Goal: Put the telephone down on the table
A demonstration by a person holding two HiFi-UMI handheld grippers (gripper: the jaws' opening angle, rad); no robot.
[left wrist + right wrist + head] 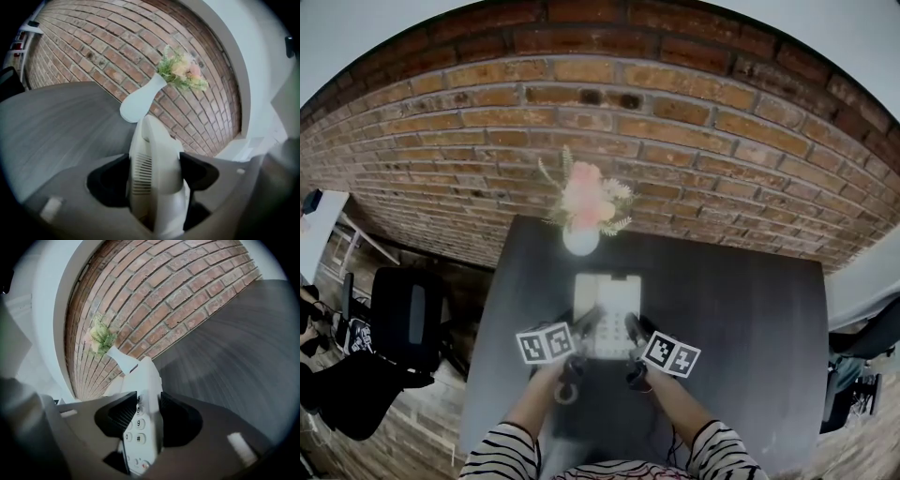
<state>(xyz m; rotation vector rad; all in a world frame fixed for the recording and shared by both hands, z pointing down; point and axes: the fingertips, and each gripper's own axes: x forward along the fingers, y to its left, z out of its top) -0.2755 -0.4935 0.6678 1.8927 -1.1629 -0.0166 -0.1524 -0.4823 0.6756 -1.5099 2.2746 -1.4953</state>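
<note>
A white desk telephone (606,314) hangs over the dark table (750,309), held from both sides near the table's middle. My left gripper (584,328) is shut on its left edge, where the ribbed side of the telephone (154,173) fills the space between the black pads. My right gripper (636,330) is shut on the right edge; the keypad of the telephone (140,423) shows between its jaws. Whether the phone's base touches the table is hidden.
A white vase of pink and green flowers (581,211) stands just behind the phone at the table's far edge, against the brick wall (675,131). A black office chair (403,323) stands left of the table. A white desk corner (867,281) shows at the right.
</note>
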